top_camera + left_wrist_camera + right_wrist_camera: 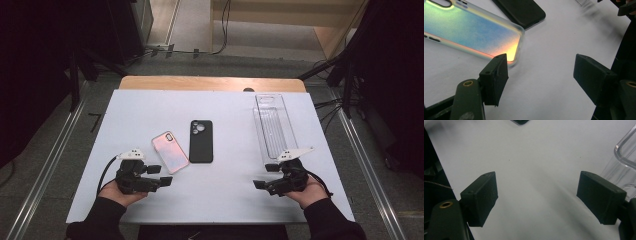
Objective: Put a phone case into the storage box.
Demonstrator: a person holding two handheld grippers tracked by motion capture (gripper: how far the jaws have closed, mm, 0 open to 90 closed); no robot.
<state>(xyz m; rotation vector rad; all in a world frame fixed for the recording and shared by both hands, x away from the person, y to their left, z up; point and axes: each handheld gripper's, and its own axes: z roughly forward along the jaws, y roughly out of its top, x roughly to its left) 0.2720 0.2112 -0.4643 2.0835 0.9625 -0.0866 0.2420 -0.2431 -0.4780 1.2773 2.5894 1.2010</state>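
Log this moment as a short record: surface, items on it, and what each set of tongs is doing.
surface: white board on a wooden table
items: iridescent phone case, black phone case, clear tray
layout: the two cases lie side by side mid-board, apart; clear tray at far right
left tongs: open, nothing between the jaws, just short of the iridescent case's near corner
right tongs: open, nothing held, beside the near end of the clear tray

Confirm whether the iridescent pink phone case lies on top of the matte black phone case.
No: the iridescent pink phone case lies flat on the table beside the matte black phone case, a strip of white between them.
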